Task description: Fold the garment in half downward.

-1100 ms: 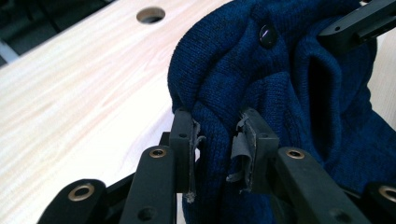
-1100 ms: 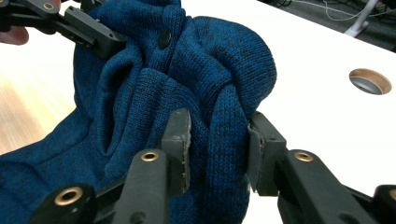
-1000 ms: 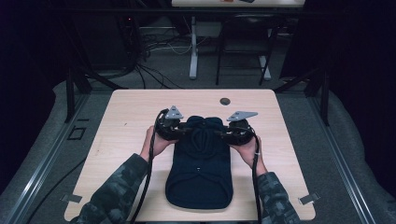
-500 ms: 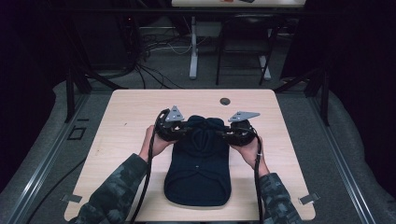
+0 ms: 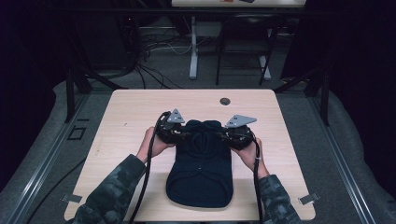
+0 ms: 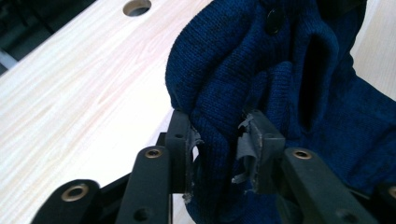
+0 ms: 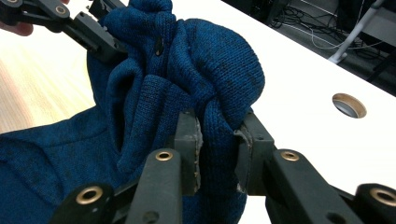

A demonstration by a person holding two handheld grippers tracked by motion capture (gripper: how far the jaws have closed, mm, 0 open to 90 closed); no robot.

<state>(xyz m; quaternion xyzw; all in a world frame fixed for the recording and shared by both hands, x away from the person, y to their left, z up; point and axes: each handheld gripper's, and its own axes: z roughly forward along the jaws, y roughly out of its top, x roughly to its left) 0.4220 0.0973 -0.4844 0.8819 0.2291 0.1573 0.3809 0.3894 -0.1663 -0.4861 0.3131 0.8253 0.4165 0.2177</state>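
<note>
Closing just now, the right gripper (image 7: pixel 215 140) is clamped on the dark blue knitted garment (image 5: pixel 201 163) at the table's six o'clock; the left gripper (image 6: pixel 217 144) is clenched likewise, so a fold is judged ready.

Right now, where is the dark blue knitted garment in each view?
High view: dark blue knitted garment at table centre, near edge.
Left gripper view: garment right of centre, a fold pinched between the fingers.
Right gripper view: garment centre-left, likewise pinched.
Shared landmark: round table hole.
</note>
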